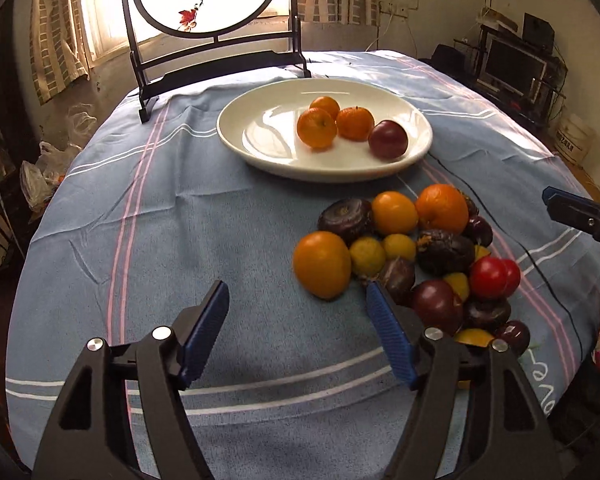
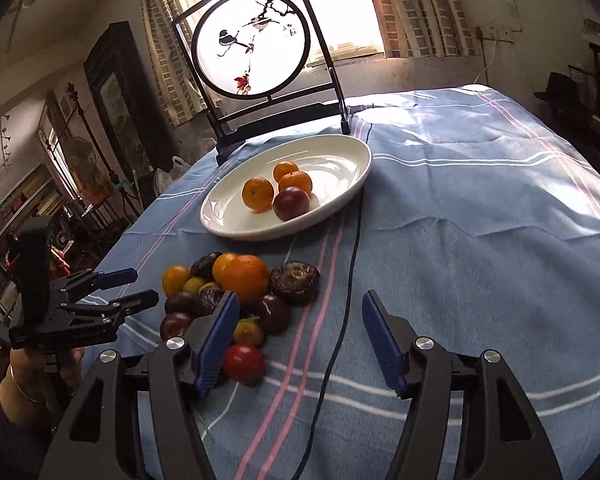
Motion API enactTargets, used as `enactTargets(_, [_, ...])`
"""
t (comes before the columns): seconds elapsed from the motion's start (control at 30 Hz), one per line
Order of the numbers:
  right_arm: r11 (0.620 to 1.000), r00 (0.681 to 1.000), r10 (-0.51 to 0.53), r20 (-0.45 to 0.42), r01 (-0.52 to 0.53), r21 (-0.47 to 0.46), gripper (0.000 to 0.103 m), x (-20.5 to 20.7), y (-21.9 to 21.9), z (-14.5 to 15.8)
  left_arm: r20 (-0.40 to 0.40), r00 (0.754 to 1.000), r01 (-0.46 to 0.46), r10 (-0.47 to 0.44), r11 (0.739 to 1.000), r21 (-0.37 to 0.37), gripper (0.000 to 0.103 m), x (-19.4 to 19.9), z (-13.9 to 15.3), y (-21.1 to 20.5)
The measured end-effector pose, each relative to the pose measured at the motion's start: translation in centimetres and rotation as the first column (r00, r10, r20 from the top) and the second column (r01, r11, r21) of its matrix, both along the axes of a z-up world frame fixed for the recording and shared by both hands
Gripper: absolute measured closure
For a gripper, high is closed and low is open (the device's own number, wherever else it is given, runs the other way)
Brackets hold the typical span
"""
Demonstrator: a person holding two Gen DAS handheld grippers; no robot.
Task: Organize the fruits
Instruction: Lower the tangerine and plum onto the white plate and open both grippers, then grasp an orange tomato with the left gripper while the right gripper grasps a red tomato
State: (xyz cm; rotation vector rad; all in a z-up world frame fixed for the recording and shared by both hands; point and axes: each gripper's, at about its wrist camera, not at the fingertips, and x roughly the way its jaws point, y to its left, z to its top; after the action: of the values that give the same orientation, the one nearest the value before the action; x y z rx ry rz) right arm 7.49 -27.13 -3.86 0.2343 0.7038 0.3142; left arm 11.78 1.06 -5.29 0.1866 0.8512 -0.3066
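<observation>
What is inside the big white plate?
The white plate holds three small oranges and one dark red plum, bunched toward one side. The rest shows bare. Anything beneath the fruit is covered.

Glossy ceramic, soft cloth, ribbed plastic

The white oval ceramic plate [image 1: 260, 136] at frame centre shone glossy; the blue striped woven tablecloth [image 1: 180, 220] looked matt and creased; the left gripper [image 1: 296, 300] wore ribbed blue pads [image 1: 388, 332] on matt black plastic.

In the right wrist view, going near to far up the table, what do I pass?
Right gripper → red fruit → large orange on the pile → white plate → framed bird screen.
</observation>
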Motion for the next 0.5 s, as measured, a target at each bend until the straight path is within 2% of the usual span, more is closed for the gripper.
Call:
enactTargets(0.03, [1.0, 1.0, -0.001, 0.0, 0.001, 0.0, 0.039, -0.5, 0.1, -0.3, -0.008, 1.0, 0.003, -0.003, 1.0, 0.002, 0.052, 0.1, -0.3, -0.1])
enactTargets(0.1, [1.0, 1.0, -0.004, 0.001, 0.004, -0.006, 0.039, -1.0, 0.1, -0.9, -0.019, 1.0, 0.002, -0.002, 1.0, 0.0, 0.059, 0.5, -0.8, -0.4])
enactTargets(0.33, [1.0, 1.0, -0.004, -0.016, 0.004, -0.011, 0.039, -1.0, 0.2, -1.6, -0.022, 1.0, 0.01, -0.011, 0.999, -0.035, 0.062, 2.4, -1.3, -1.2])
enactTargets(0.5, [1.0, 1.0, 0.006, -0.016, -0.006, -0.014, 0.039, -0.9, 0.7, -1.7, -0.094, 0.996, -0.008, -0.003, 0.993, -0.118, 0.061, 3.9, -1.5, -0.5])
